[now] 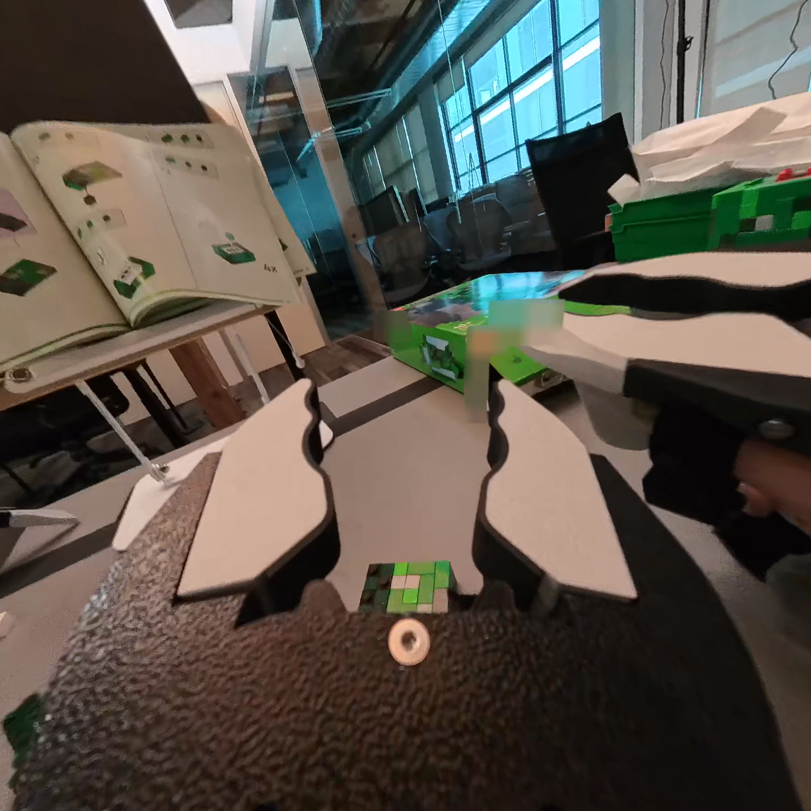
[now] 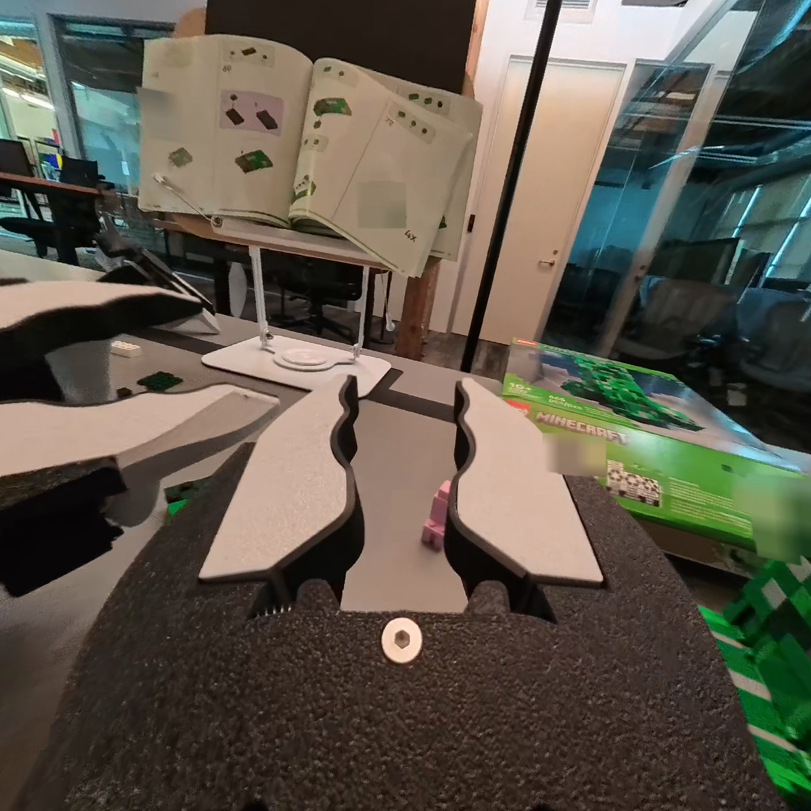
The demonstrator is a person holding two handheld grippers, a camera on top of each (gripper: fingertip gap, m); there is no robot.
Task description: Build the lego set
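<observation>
My left gripper [image 1: 406, 403] is open and empty above the grey table [image 1: 403, 482]. A small green, white and grey Lego assembly [image 1: 408, 588] lies on the table between the roots of its fingers, clear of both. My right gripper [image 2: 403, 390] is open and empty too. A small pink Lego figure [image 2: 434, 518] stands on the table just inside its right finger; I cannot tell if they touch. The right gripper's fingers [image 1: 680, 342] show at the right of the left wrist view, held by a hand [image 1: 755, 482]. The left gripper's fingers [image 2: 131, 421] show at the left of the right wrist view.
An open instruction booklet [image 2: 307, 145] sits on a white stand [image 2: 298, 360] at the table's far side. A green set box [image 2: 658, 439] lies to the right, with a large green built model [image 2: 768, 658] beside it. A green plate [image 2: 160, 379], a white brick [image 2: 125, 347] and a dark piece [image 2: 124, 392] lie at the left.
</observation>
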